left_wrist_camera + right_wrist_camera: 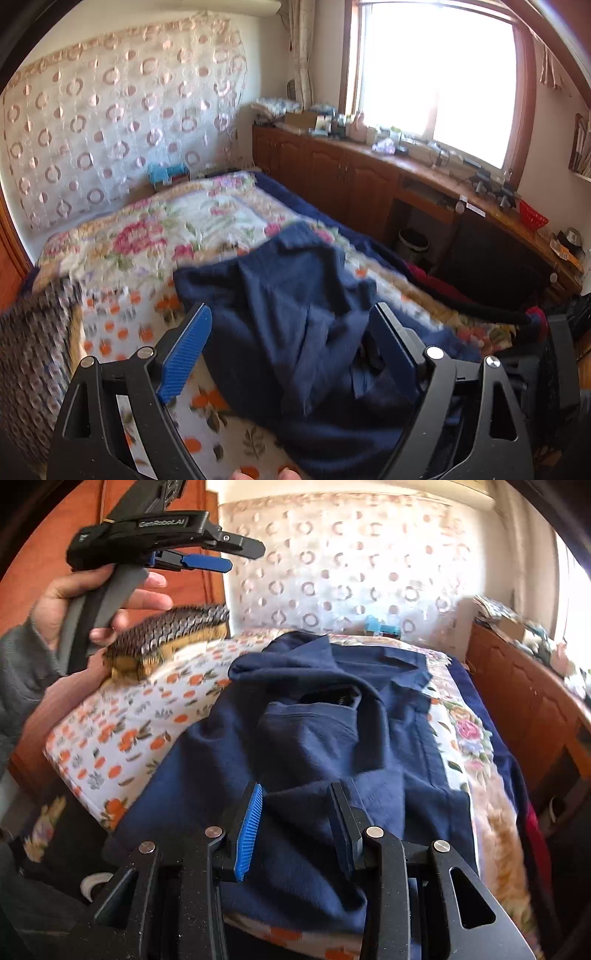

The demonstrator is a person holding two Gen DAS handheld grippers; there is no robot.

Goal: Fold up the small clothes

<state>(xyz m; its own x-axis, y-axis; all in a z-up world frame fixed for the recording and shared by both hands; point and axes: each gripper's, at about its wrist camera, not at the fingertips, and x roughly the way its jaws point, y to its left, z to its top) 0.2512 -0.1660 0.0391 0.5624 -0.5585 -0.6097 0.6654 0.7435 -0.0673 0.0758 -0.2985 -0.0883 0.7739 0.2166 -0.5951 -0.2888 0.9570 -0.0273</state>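
Observation:
A navy blue garment [314, 738] lies rumpled on the bed, its collar toward the far end. In the left wrist view the same garment [295, 317] is bunched below and between my fingers. My left gripper [291, 310] is open and empty, held above the cloth; it also shows in the right wrist view [221, 559], raised at the upper left in a hand. My right gripper [295, 794] is open, low over the near hem of the garment, with cloth lying between its fingers but not clamped.
The bed carries an orange-print sheet [122, 734] and a floral blanket [166, 229]. A scaly patterned cushion [173, 635] lies at the bed's left edge. Wooden cabinets [332, 166] with a cluttered top run along the window wall. A small bin [413, 243] stands beside the bed.

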